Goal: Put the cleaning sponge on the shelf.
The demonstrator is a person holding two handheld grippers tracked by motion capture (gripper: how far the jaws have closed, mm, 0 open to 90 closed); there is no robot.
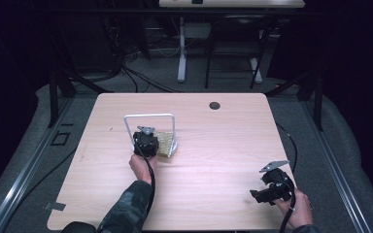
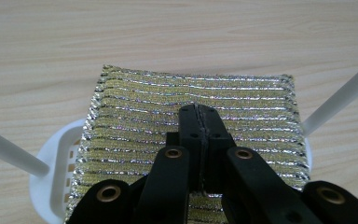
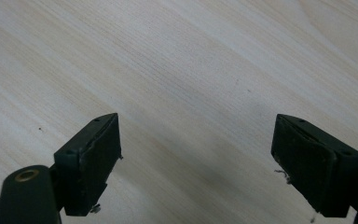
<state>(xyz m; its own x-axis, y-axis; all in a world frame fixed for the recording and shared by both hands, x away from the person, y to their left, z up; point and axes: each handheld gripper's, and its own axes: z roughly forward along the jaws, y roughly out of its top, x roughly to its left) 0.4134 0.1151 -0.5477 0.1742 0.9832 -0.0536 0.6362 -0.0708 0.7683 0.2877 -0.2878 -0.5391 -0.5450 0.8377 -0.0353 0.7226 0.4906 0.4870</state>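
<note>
Left gripper (image 2: 199, 112) jaws pressed together over gold sponge (image 2: 191, 93); right gripper (image 3: 196, 154) spread apart above table (image 3: 177, 70)

Lab: cables (image 1: 126, 73), bare desks (image 1: 184, 48)

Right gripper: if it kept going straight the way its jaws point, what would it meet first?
Probably the bare wooden table. The right gripper has its jaws wide apart with nothing between them, and its own view shows just tabletop ahead. How far off the surface lies is unclear.
</note>
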